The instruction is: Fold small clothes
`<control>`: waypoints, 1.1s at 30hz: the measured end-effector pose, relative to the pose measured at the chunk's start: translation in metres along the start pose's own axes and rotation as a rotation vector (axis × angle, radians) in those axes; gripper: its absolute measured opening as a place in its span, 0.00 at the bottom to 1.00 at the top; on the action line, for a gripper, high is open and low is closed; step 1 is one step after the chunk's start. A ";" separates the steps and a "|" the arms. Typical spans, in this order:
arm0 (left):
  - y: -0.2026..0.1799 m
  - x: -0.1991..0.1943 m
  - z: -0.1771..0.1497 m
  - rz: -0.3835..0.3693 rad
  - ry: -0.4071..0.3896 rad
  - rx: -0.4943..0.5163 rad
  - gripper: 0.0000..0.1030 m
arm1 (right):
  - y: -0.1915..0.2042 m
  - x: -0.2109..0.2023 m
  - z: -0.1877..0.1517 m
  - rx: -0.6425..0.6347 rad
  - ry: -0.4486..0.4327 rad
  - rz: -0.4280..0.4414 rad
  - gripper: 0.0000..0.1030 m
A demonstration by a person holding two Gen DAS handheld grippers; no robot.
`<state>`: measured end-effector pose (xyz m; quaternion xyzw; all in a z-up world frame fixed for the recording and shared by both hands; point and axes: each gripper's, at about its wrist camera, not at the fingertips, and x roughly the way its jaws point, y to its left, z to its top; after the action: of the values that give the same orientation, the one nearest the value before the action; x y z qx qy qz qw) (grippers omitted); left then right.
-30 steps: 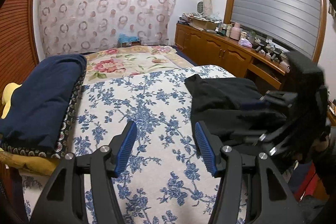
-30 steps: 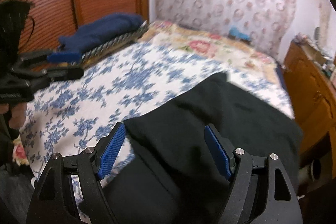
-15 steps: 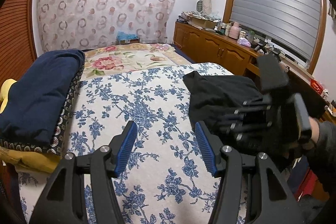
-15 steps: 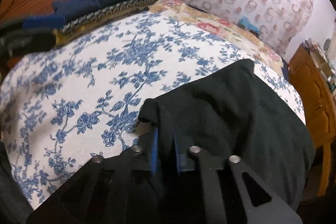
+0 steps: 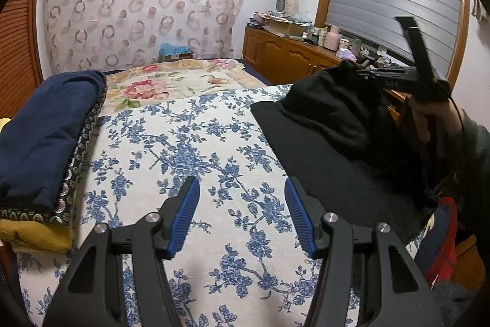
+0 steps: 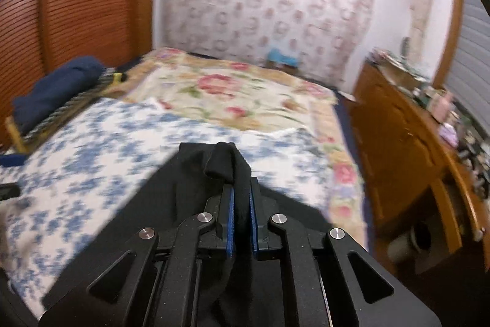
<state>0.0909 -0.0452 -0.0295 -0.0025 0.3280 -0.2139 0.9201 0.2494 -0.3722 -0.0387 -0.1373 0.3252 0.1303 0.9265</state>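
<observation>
Right gripper pinches the black garment; left gripper waits with nothing in it.

The right gripper [image 6: 242, 198] has its blue pads pressed together on a bunched fold of the black garment [image 6: 226, 164], lifting that corner off the blue-flowered bedspread [image 5: 190, 143]; the rest of the cloth lies along the bed's right edge. The left gripper [image 5: 242, 213] stands about half open above the bedspread near the bed's front edge, its blue pads [image 5: 186, 204] touching nothing and the garment just to its right. In the left wrist view the right gripper's body shows small pale lettering, too blurred to read. A folded navy blanket [image 5: 39, 127] sits at the bed's left edge.
</observation>
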 end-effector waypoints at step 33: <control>-0.062 0.032 -0.013 -0.085 0.085 0.092 0.55 | -0.003 -0.082 -0.153 0.203 0.108 -0.012 0.51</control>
<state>0.0806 -0.1120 -0.0501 0.0350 0.3564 -0.2677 0.8945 0.1016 -0.4389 -0.1008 -0.0516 0.3853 0.0839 0.9175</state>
